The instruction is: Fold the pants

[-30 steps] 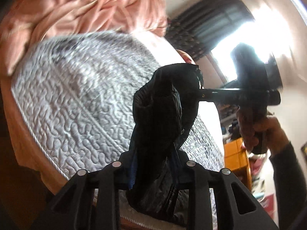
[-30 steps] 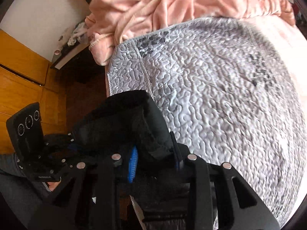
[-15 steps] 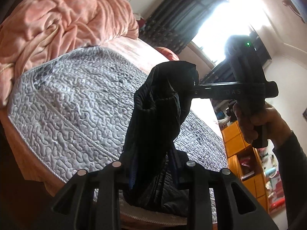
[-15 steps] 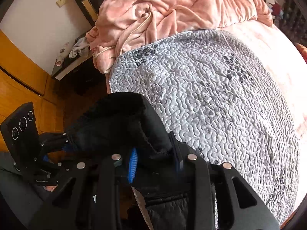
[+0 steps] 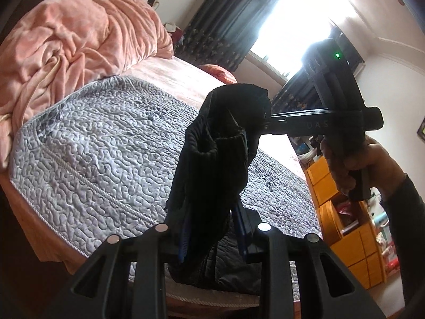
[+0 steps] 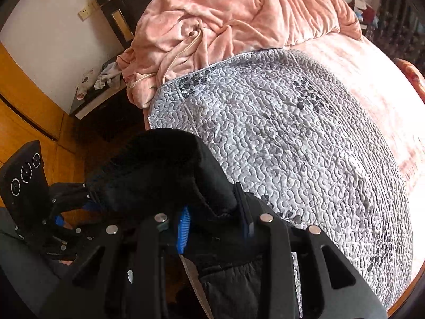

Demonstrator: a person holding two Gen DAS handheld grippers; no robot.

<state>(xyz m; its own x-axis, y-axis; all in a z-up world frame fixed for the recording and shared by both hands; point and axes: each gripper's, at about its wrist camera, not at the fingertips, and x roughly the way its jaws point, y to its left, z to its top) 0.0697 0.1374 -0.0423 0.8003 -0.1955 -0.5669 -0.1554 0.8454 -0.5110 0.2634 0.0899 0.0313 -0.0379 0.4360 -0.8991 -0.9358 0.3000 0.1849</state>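
Black pants [image 5: 212, 164] hang bunched, lifted above the bed.

Quilt [image 6: 305, 146] on bed, blanket [image 6: 239, 18] behind it, pants [image 5: 220, 159] above quilt's near edge

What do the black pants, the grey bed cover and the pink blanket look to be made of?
Black pants: soft matte knit, probably fleece; ribbed edge, limp drape.
Grey bed cover: quilted fabric, slight sheen; wavy stitched pattern.
Pink blanket: plush, velvety fleece; soft gloss on crumpled folds.

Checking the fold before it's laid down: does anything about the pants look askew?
Yes. The black pants hang bunched in a crumpled loop between the left claw and right claw, not spread flat on the grey quilt.
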